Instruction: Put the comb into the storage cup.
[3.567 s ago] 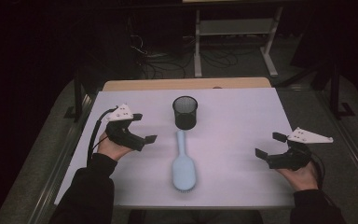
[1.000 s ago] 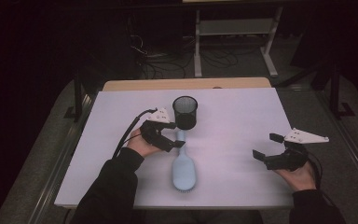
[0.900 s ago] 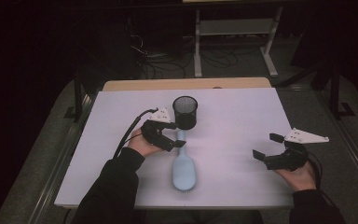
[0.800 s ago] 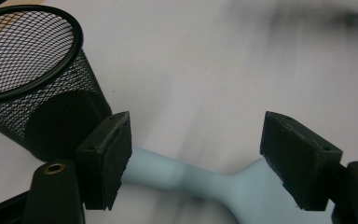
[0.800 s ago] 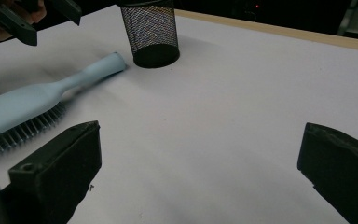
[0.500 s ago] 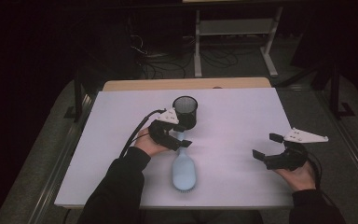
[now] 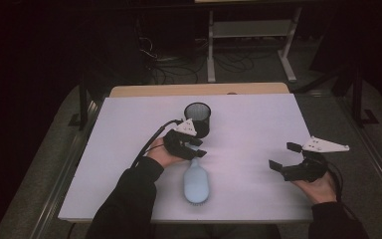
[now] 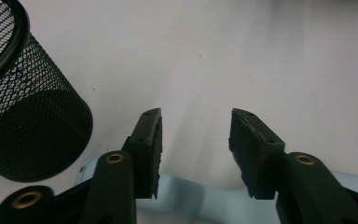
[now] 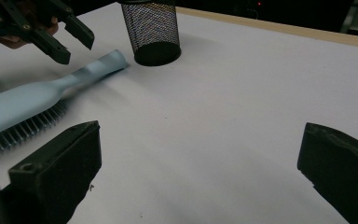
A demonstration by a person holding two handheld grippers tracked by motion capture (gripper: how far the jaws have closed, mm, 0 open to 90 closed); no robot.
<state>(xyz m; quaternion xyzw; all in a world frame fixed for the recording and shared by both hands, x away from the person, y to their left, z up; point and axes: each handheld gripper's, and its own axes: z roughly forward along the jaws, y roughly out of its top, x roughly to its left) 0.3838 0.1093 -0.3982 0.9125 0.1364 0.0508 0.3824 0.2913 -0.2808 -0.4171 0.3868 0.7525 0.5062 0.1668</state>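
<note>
One pale blue plastic hairbrush [image 7: 196,180] lies bristles down on the white table [image 7: 258,124], handle toward the black mesh cup [image 7: 198,118]. The left gripper [image 8: 193,144] straddles the handle, jaws just closing but not yet pressing, probably to lift it. The right gripper [image 7: 284,160] waits aside, jaws wide apart.

In the left gripper view the pale blue hairbrush [image 8: 200,198] runs off the bottom edge with its handle partly behind the jaws, the black mesh cup [image 8: 25,98] is cut by the left edge, and whether the pads touch the handle cannot be told.
</note>
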